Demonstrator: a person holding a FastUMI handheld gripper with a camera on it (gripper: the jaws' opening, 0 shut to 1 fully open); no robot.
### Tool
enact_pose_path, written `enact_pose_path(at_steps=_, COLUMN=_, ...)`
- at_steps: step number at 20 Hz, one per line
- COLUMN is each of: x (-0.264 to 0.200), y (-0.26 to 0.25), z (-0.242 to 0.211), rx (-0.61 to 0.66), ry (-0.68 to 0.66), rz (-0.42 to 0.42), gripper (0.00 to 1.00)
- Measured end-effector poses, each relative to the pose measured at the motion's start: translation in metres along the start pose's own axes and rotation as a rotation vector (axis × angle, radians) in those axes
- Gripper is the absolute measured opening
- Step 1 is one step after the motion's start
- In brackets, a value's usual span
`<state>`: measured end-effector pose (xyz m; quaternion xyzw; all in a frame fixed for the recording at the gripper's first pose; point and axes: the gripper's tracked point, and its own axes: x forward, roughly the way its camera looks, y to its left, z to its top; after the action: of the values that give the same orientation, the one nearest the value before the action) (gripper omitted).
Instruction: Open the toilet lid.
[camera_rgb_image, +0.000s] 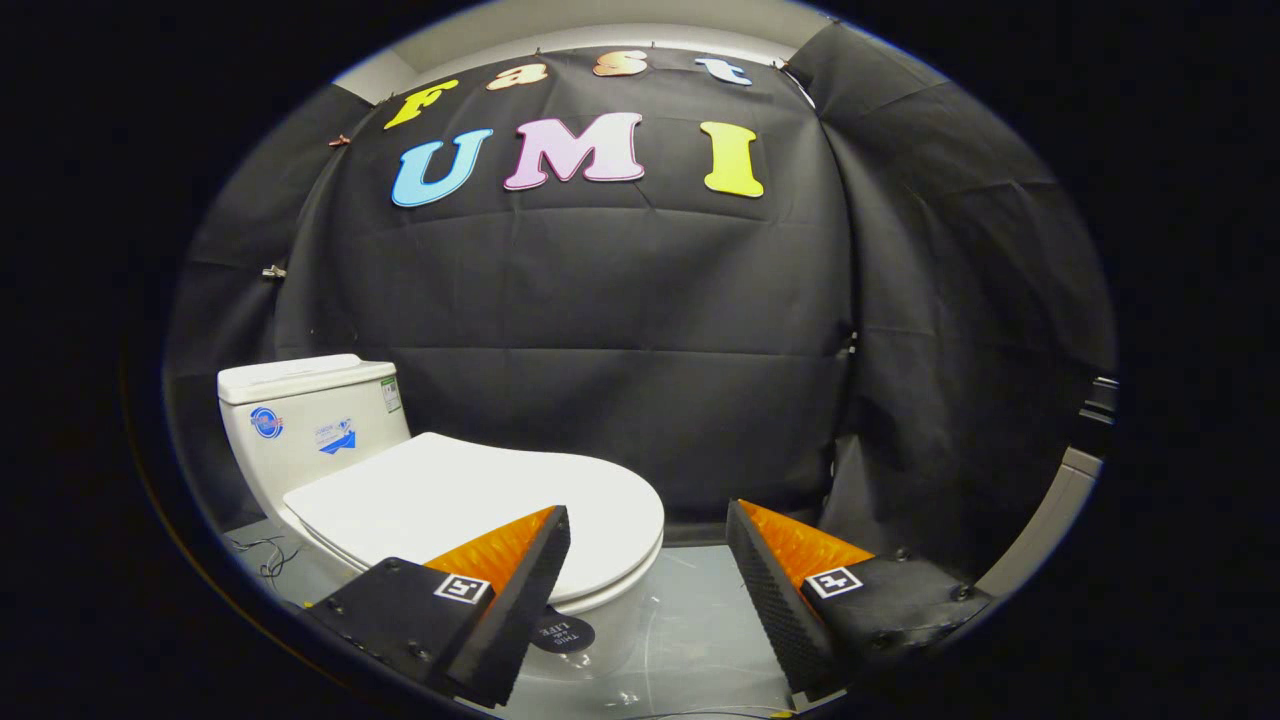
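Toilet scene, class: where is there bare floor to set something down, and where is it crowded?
Bare floor lies between the toilet bowl and the black cloth wall, just ahead of the open tongs, which hold nothing. It is crowded beside the tank, where loose wires lie. The closed lid is flat and bare.

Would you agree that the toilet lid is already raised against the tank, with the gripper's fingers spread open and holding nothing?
Not quite: the toilet lid is down, lying flat over the bowl, as the gripper view shows. The rest holds: the gripper has its fingers spread open and holds nothing.
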<state>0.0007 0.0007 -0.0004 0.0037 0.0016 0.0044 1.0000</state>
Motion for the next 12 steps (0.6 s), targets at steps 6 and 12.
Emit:
enact_pose_path(at_steps=6, x=0.0002, y=-0.0013, z=-0.001, rx=0.002, ry=0.004, rz=-0.004, gripper=0.98)
enact_pose_path(at_steps=12, x=0.0002, y=-0.0004, z=-0.0015, rx=0.003, ry=0.006, rz=-0.001, gripper=0.98)
